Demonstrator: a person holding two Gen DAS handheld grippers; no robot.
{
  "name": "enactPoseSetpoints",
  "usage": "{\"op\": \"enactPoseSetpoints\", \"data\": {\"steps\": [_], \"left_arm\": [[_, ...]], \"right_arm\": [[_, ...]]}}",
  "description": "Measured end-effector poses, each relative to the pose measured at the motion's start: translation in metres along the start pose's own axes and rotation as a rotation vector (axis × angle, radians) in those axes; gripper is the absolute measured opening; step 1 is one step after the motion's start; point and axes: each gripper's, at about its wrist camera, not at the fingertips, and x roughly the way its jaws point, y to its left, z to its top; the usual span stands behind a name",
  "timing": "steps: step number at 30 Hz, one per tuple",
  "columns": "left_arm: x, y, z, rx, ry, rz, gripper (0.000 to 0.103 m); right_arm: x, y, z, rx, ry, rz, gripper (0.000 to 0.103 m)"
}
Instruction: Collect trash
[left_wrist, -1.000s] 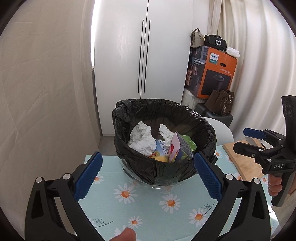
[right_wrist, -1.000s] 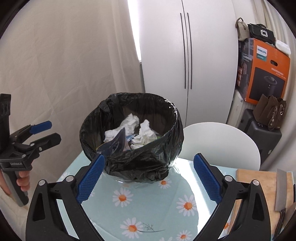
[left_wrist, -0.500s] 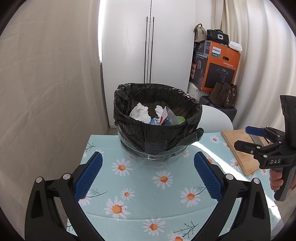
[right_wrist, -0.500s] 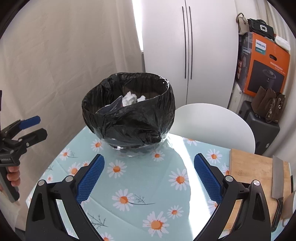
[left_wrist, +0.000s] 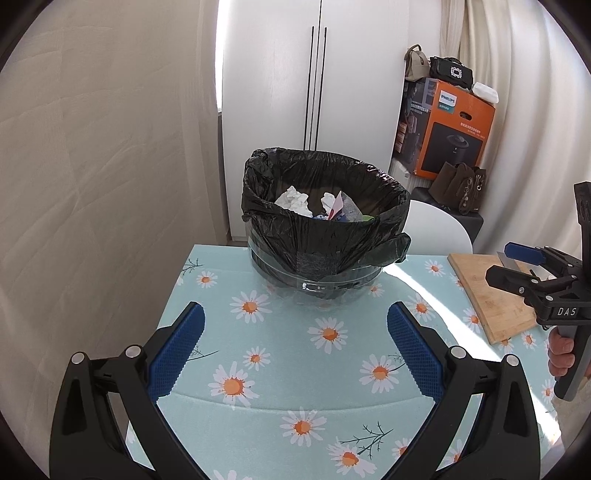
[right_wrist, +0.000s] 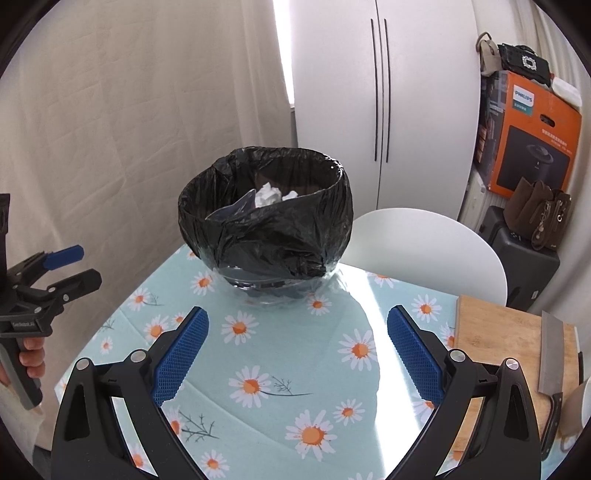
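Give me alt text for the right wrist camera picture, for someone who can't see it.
A clear bowl lined with a black trash bag holding crumpled white paper sits on a daisy-print tablecloth. The open, empty right gripper frames the foreground; the left gripper, also open, shows at the left edge.

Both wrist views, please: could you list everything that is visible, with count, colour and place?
bin: one, clear, black-lined, far middle of table
crumpled tissues: at least two, white, in the bin
wrappers: a few, coloured, in the bin
tablecloth: one, pale blue with daisies, over the table
cutting board: one, wooden, table's right edge
cleaver: one, steel, on the board
chair: one, white, behind the table
wardrobe: one, white, back wall
box: one, orange and black, back right
handbag: one, brown, below the box
left hand-held gripper: one, black with blue pads, open, empty
right hand-held gripper: one, same colours, open, empty
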Motion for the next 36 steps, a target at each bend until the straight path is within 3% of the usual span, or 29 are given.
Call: {"op": "enactPoseSetpoints", "data": {"steps": [36], "left_arm": [[0.010,-0.007,0.007,0.024,0.009,0.014,0.097]], "right_arm": [[0.008,-0.005,-0.002,0.000,0.022,-0.006,0.093]]}}
